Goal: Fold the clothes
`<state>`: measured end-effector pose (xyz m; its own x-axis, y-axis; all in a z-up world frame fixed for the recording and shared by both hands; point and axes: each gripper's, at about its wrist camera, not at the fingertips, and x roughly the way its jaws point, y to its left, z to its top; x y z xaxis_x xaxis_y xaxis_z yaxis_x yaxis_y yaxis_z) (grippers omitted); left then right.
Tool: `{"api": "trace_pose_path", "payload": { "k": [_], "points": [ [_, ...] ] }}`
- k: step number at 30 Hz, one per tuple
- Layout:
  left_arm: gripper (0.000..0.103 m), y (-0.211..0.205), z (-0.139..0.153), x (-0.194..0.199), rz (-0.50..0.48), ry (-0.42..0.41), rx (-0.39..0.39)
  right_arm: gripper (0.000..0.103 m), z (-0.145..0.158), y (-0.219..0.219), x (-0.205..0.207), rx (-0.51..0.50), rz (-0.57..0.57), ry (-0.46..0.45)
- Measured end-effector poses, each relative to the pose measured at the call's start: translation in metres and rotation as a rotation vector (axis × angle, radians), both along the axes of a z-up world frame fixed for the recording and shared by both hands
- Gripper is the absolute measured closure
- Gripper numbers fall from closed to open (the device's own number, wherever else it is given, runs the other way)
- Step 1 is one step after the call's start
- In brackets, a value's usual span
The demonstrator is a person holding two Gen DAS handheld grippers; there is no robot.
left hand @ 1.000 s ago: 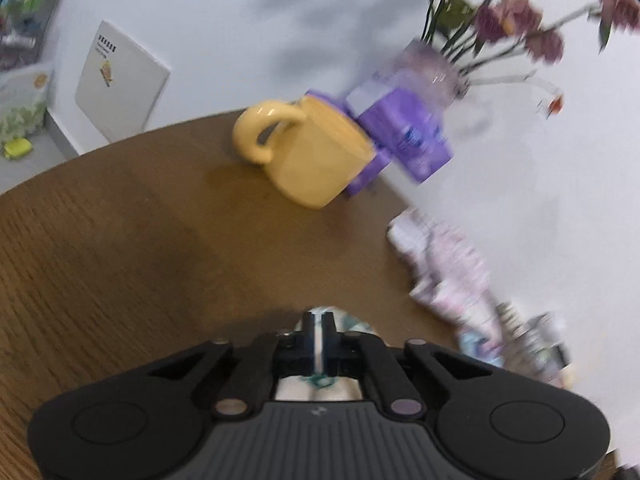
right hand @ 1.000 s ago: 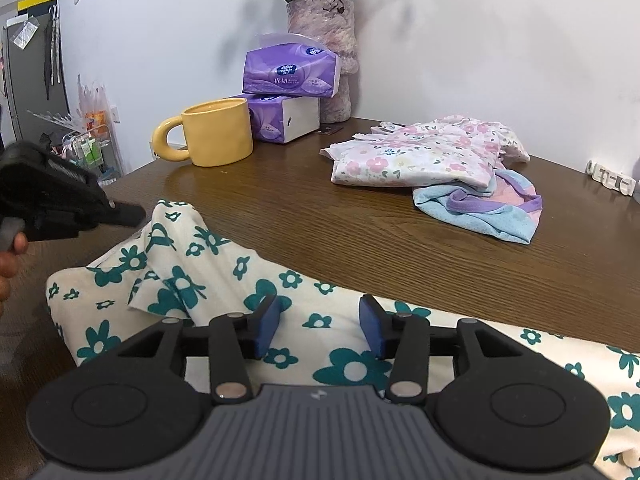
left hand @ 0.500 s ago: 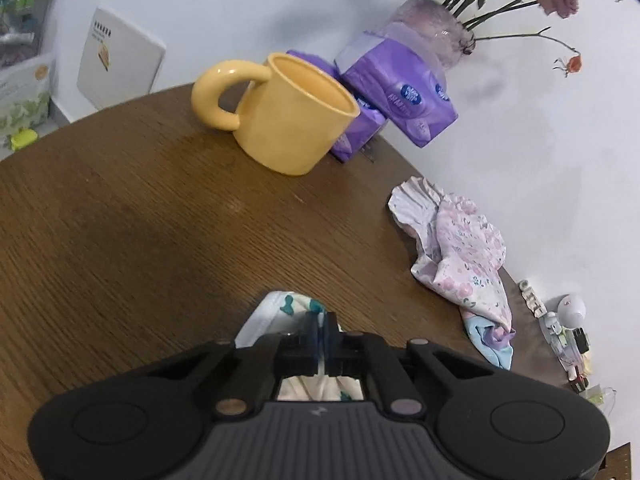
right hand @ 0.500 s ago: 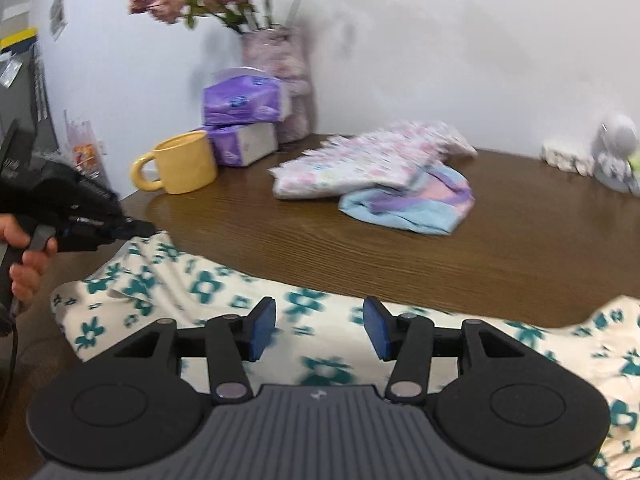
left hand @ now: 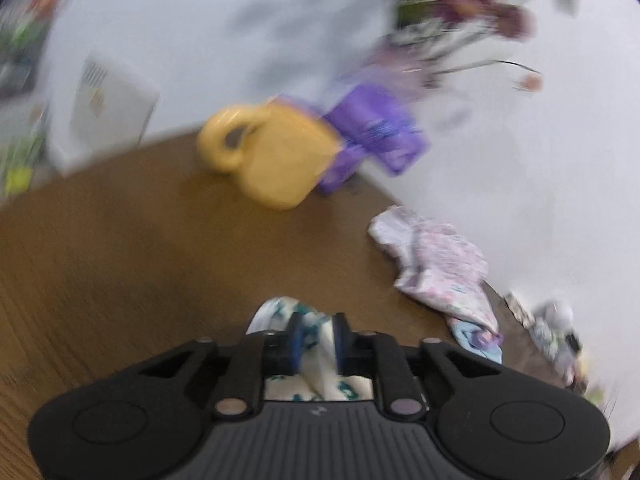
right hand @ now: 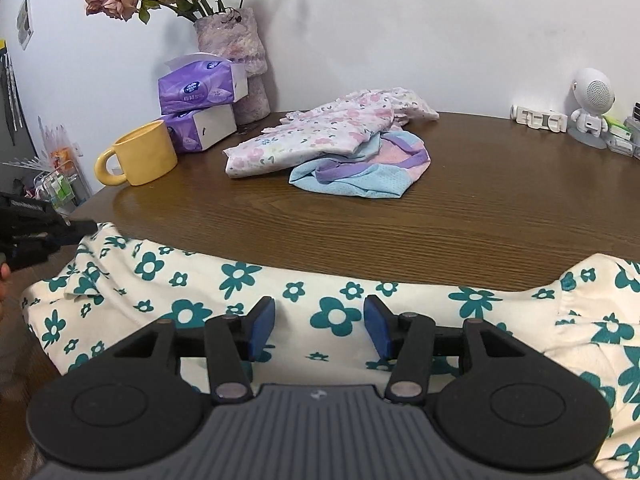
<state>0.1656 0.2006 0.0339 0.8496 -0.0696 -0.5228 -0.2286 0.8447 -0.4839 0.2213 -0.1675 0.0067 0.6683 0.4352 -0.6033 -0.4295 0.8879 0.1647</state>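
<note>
A cream cloth with teal flowers (right hand: 200,280) lies spread along the near edge of the brown table (right hand: 480,208). My right gripper (right hand: 320,324) hovers just above its middle, open, with nothing pinched between the blue pads. At the cloth's left end is my left gripper (right hand: 80,227), held by a hand. In the blurred left wrist view the left gripper (left hand: 317,338) has its jaws opening, and a bunched fold of the same cloth (left hand: 280,310) still stands loosely between them.
A folded pink floral garment (right hand: 312,136) and a blue-and-purple one (right hand: 360,176) lie mid-table. Behind stand a yellow mug (right hand: 140,154), stacked purple tissue packs (right hand: 196,88) and a vase of dried flowers (right hand: 240,48). A small white robot figure (right hand: 592,100) stands far right.
My left gripper's jaws were shut on the cloth's corner and have now parted, and its view has swung and blurred. My right gripper slid along the cloth and rolled level.
</note>
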Motion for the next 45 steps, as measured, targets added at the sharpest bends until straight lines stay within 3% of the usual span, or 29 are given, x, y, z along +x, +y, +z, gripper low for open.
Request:
{"api": "trace_pose_path", "payload": {
  "k": [2, 6, 9, 12, 19, 20, 21, 24, 30, 34, 37, 39, 40, 42, 43, 45],
  "points": [
    [0.060, -0.012, 0.016, -0.008, -0.076, -0.020, 0.123, 0.052, 0.002, -0.001, -0.001, 0.014, 0.008, -0.003],
    [0.059, -0.036, 0.032, -0.017, -0.247, 0.018, 0.309, 0.055, 0.022, 0.005, -0.013, 0.090, 0.133, -0.057],
    [0.064, -0.043, 0.029, -0.021, -0.278, 0.063, 0.364, 0.055, 0.035, 0.037, -0.026, 0.093, 0.293, -0.096],
    [0.075, -0.038, 0.022, -0.027, -0.296, 0.061, 0.311, 0.060, 0.040, 0.075, -0.034, 0.069, 0.420, -0.112],
    [0.076, -0.018, 0.007, -0.043, -0.320, 0.054, 0.219, 0.063, 0.031, 0.139, -0.023, -0.018, 0.519, -0.065],
    [0.076, -0.015, 0.006, -0.044, -0.323, 0.050, 0.211, 0.069, 0.029, 0.144, -0.022, -0.034, 0.523, -0.057],
    [0.076, -0.012, 0.005, -0.045, -0.325, 0.046, 0.203, 0.085, 0.027, 0.148, -0.022, -0.049, 0.526, -0.054],
    [0.076, -0.007, 0.007, -0.044, -0.322, 0.025, 0.196, 0.094, 0.023, 0.156, -0.032, -0.109, 0.529, -0.089],
    [0.076, -0.002, 0.022, -0.021, -0.323, -0.053, 0.134, 0.094, 0.010, 0.172, -0.064, -0.288, 0.544, -0.247],
    [0.076, -0.015, 0.025, 0.014, -0.366, -0.055, 0.163, 0.094, 0.004, 0.176, -0.070, -0.323, 0.534, -0.284],
    [0.076, -0.021, 0.019, 0.040, -0.402, -0.007, 0.205, 0.090, 0.007, 0.171, -0.066, -0.285, 0.531, -0.263],
    [0.076, -0.022, 0.012, 0.055, -0.424, 0.037, 0.232, 0.070, 0.014, 0.162, -0.058, -0.213, 0.519, -0.219],
    [0.076, -0.020, 0.007, 0.059, -0.427, 0.057, 0.238, 0.066, 0.020, 0.153, -0.052, -0.161, 0.505, -0.193],
    [0.079, -0.016, -0.001, 0.065, -0.434, 0.091, 0.245, 0.063, 0.030, 0.136, -0.040, -0.056, 0.475, -0.141],
    [0.085, -0.012, -0.005, 0.065, -0.430, 0.101, 0.241, 0.063, 0.034, 0.128, -0.032, -0.013, 0.452, -0.115],
    [0.085, -0.009, -0.010, 0.061, -0.425, 0.099, 0.237, 0.062, 0.033, 0.113, -0.011, 0.028, 0.361, -0.061]
  ]
}}
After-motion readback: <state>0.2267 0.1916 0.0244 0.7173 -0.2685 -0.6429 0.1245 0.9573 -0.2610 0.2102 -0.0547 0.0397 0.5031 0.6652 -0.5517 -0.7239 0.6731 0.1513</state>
